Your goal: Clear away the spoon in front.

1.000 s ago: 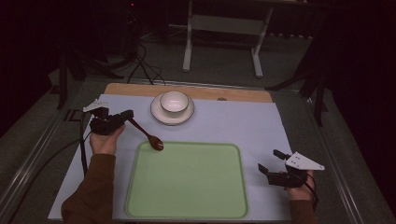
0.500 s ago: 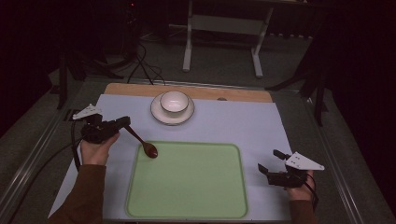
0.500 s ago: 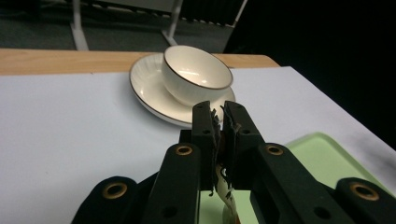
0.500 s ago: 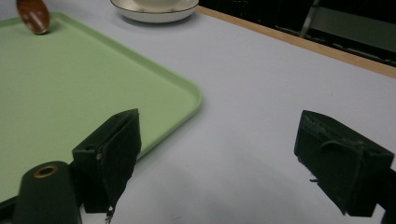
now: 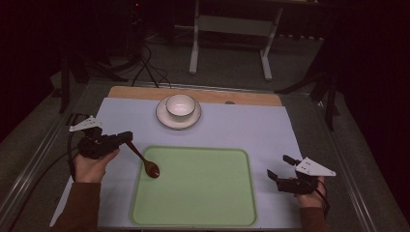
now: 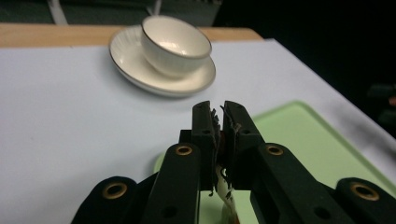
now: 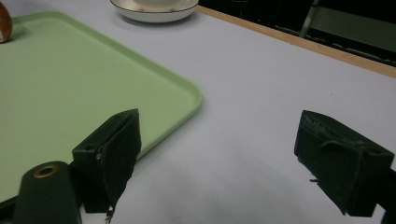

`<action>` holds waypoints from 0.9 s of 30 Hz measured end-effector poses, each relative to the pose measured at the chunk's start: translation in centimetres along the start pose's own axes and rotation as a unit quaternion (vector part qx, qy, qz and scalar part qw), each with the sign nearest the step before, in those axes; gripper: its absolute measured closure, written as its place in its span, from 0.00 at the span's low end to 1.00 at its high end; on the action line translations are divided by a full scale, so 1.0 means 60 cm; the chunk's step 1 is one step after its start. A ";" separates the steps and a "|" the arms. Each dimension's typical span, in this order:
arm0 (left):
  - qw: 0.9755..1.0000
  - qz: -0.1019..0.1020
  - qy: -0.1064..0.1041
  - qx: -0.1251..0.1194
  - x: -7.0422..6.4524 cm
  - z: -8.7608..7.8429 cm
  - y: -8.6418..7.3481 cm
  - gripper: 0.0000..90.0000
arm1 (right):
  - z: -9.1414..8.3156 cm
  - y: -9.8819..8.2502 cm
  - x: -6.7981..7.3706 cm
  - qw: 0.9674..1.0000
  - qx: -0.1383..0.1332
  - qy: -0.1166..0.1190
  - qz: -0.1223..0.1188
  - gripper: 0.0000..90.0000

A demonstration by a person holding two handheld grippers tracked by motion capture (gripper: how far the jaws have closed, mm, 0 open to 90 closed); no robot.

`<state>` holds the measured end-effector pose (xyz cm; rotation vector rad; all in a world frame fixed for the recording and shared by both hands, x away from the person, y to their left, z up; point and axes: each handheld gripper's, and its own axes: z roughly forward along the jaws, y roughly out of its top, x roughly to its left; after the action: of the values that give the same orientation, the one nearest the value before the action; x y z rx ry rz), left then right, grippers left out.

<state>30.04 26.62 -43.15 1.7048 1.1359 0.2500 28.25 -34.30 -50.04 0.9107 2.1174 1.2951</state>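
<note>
While my left gripper clamps its jaws tight on the handle of the wooden spoon, the carrying step is in hand: the spoon slants down and away from the jaws, its bowl hanging over the near-left corner of the green tray. I cannot tell whether the bowl touches the tray or floats just above it. In the left gripper view the handle shows as a pale strip pinched between the pads. Ahead of these jaws, well apart, stands the cup on its saucer. My right gripper rests beyond the tray's far edge, jaws spread wide and holding nothing. As I judge it, the next move calls for lowering the spoon flat inside the tray's raised rim, then parting the jaws. The tray is bare, so room is ample; the rim just below the spoon is the one edge to clear. The table's side rail lies behind my left hand.
</note>
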 end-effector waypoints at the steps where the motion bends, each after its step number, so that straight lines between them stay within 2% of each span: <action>1: 1.000 -0.002 -0.006 0.007 0.001 0.000 -0.001 0.93 | 0.000 0.000 0.000 1.000 0.000 0.000 0.000 0.16; 3: 1.000 -0.005 -0.010 0.019 0.003 0.002 -0.003 0.93 | 0.000 0.000 0.000 1.000 0.000 0.000 0.001 0.16; 6: 0.999 -0.002 0.016 0.034 0.007 0.013 -0.002 0.92 | 0.001 0.000 0.000 1.000 0.000 0.000 -0.001 0.16; 7: 0.999 -0.002 0.016 0.034 0.007 0.013 -0.002 0.92 | 0.001 0.000 0.000 1.000 0.000 0.000 -0.001 0.16; 8: 0.999 0.000 0.030 0.040 0.010 0.021 -0.001 0.92 | 0.002 0.000 0.000 1.000 0.001 0.001 0.000 0.16; 11: 0.998 -0.014 0.045 0.046 0.024 0.057 0.000 0.91 | 0.002 0.000 0.001 1.000 0.002 0.000 0.000 0.16; 13: 0.997 -0.017 0.047 0.054 0.028 0.078 0.000 0.90 | 0.001 0.000 0.000 1.000 0.001 0.000 0.001 0.16; 14: 0.997 -0.017 0.047 0.054 0.028 0.078 0.000 0.90 | 0.001 0.000 0.000 1.000 0.001 0.000 0.001 0.16; 15: 0.997 -0.014 0.046 0.064 0.030 0.099 -0.001 0.90 | 0.001 0.000 0.000 1.000 0.001 0.000 0.001 0.16; 19: 0.996 -0.011 0.040 0.076 0.028 0.126 -0.006 0.89 | 0.001 -0.001 -0.001 1.000 0.002 0.001 0.001 0.16; 22: 0.997 -0.006 0.027 0.078 0.025 0.138 -0.012 0.89 | 0.000 -0.001 -0.001 1.000 0.001 0.001 0.001 0.16; 27: 0.997 -0.002 0.021 0.081 0.025 0.148 -0.020 0.89 | 0.001 -0.001 0.000 1.000 0.002 0.001 0.000 0.16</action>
<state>35.75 22.23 -48.65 1.8456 1.2180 0.1950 28.31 -34.29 -50.09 0.9117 2.1227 1.2937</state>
